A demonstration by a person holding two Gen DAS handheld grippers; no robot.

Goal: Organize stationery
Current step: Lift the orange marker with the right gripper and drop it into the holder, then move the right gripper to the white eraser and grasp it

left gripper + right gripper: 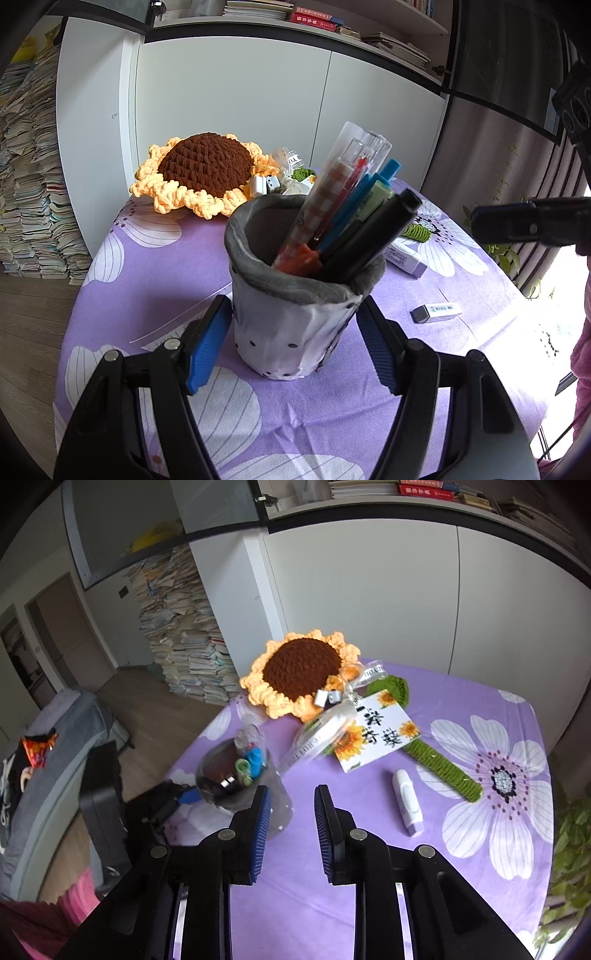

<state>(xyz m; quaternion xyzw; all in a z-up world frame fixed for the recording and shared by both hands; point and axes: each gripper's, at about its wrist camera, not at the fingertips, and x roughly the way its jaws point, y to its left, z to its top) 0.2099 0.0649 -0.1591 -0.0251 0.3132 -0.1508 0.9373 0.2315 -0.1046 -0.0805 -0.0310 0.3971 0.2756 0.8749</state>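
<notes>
**deskbot_dan:** What worries me is the pen pouch [291, 295] between the left gripper [291, 332] jaws. It's soft fabric and loaded heavy on its right side: ruler, red pen, blue pens, a black marker [373, 236], all leaning that way. Squeeze too hard and the walls fold; nudge it off-centre and I'd guess the whole thing tips over toward the right jaw and spills on the bench [147, 266].

**umi_kat:** Agreed. Those jaws are spread wide, one pad on each side of the pouch's lower half, right up against the fabric. Can't tell if they're actually pressing.

**deskbot_dan:** And the right gripper [291, 830]?

**umi_kat:** Jaws apart, nothing between them, just purple cloth. Pouch is just left of its left jaw, correction tape [408, 801] lies ahead and to the right of the right jaw. The eraser [436, 312] is loose on the bench too. Swing left carelessly and it could clip the pouch.
</notes>
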